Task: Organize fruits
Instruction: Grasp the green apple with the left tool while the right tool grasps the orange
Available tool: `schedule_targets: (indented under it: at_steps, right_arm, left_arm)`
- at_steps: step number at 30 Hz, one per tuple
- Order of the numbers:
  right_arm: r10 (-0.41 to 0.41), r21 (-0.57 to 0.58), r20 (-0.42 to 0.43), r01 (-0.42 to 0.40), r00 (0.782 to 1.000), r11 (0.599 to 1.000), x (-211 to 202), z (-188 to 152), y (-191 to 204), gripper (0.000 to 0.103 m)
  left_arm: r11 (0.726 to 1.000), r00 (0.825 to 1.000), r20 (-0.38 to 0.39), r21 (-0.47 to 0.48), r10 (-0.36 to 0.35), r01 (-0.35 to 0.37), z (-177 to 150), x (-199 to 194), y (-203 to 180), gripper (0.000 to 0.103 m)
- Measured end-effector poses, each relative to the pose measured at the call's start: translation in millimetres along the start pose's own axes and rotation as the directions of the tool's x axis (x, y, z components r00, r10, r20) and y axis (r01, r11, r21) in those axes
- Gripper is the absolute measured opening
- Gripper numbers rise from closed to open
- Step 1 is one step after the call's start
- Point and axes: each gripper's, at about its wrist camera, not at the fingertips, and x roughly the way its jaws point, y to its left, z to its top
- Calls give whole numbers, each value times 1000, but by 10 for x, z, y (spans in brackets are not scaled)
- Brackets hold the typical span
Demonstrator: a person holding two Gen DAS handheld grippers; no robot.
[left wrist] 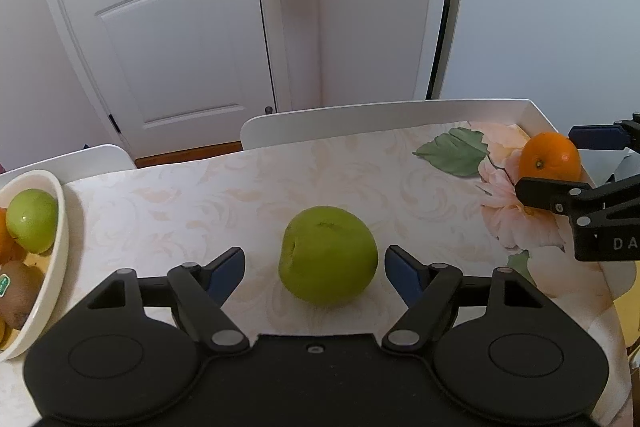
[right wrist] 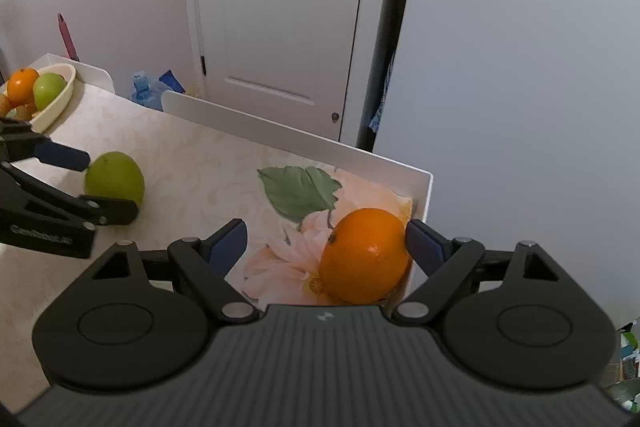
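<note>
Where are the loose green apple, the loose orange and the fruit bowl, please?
green apple (left wrist: 328,257), left wrist view, front skin.
orange (right wrist: 366,255), right wrist view, middle of peel.
bowl (left wrist: 60,227), left wrist view, outer wall.

Black left claw (left wrist: 314,269), blue pads, silver pivot screws, black right claw (right wrist: 326,245), ribbed grey top

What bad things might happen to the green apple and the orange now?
1. The orange sits by the table's raised white edge. The right tongs touch it on one side only, so it might roll away.
2. The green apple lies loose between the open left tongs; a crooked squeeze might push it out.
3. The bowl already looks full, so more fruit might tumble out.
</note>
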Motion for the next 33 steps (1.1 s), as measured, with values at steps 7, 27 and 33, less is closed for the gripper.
schedule_targets:
  at_steps: [7,27,33]
  right_arm:
    - [42,33,43,-44,998,998,-79,52,57,99]
    - [61,124,-31,-57,998,991,239,22,89,83]
    - [54,128,-43,-49,998,991,287,30,83,80]
  left_arm:
    - [1000,1000,1,-1,-4,4,1,14,-19,78]
    - [1000,1000,2,9,-14,14,-18,110,-99,61]
    - [1000,1000,3,2,-18,18,-17,125,-78,58]
